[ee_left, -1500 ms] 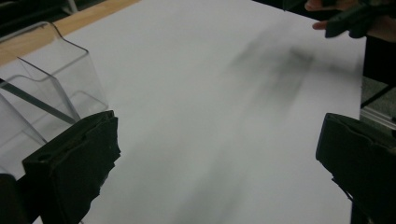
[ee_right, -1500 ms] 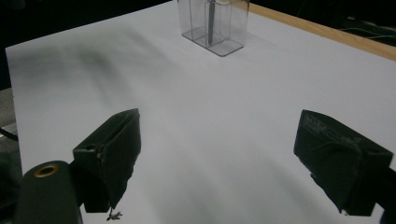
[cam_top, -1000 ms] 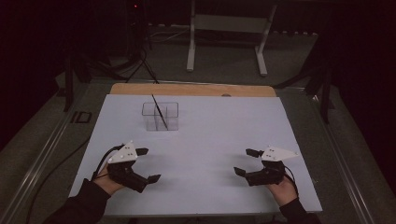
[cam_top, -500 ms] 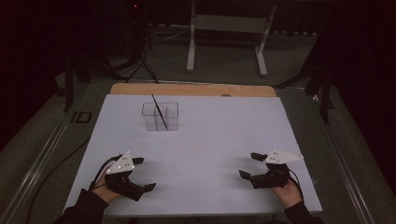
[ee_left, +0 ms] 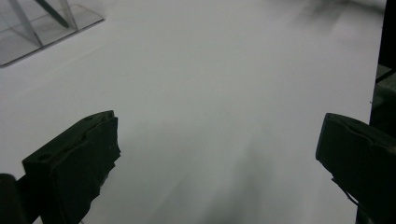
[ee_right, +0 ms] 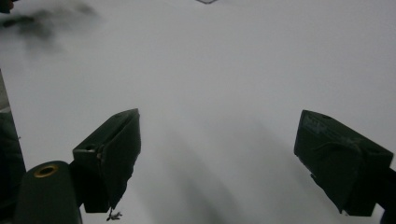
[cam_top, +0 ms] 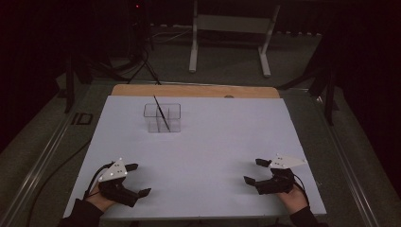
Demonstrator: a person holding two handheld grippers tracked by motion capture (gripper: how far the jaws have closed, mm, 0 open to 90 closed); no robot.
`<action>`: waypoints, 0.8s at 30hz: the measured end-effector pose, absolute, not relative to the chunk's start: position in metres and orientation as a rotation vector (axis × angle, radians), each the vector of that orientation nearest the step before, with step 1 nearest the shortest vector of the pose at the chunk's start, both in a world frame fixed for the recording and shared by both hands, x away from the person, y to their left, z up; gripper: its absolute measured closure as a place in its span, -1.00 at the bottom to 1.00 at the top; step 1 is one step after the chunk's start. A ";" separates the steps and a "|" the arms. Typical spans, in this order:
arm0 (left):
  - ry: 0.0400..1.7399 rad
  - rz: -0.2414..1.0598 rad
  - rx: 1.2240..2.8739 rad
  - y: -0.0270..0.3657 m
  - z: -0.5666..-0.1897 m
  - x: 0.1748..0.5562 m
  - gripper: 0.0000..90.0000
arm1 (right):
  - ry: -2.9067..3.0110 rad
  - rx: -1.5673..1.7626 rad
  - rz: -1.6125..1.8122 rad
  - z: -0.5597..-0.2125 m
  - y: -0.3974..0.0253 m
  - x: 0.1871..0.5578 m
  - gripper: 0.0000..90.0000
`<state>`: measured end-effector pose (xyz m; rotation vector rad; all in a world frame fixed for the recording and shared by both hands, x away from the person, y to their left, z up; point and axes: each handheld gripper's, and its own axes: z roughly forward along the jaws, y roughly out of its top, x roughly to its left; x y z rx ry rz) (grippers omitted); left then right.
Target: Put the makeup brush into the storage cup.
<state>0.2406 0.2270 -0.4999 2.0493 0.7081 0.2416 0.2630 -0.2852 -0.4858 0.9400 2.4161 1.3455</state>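
Observation:
A clear plastic box [cam_top: 163, 117] with inner dividers stands on the white table sheet [cam_top: 213, 137], left of centre toward the far side. A thin black stick [cam_top: 161, 112] leans upright inside it. My left gripper [cam_top: 139, 178] rests near the front left corner, open and holding nothing. My right gripper [cam_top: 253, 170] sits near the front right, also open with nothing in it. In the left gripper view the left gripper [ee_left: 219, 140] has its jaws spread wide over bare sheet, with the box [ee_left: 42, 28] at the upper left. The right gripper [ee_right: 217, 140] looks across plain white sheet.
A bare wooden strip [cam_top: 194, 91] runs along the table's far edge. Beyond it a white stand [cam_top: 229, 28] and dark tripod legs [cam_top: 142, 61] stand on the floor. A cable [cam_top: 52, 175] trails off the table's left side.
Both grippers have drawn back toward the table's near edge, the left a little leftward and the right a little rightward. Their jaws stay open. The box and stick have not moved.

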 end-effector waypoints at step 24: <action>0.758 0.257 2.015 0.235 -0.511 0.239 -0.99 | 2.419 0.943 1.359 -0.489 -0.286 0.264 -0.67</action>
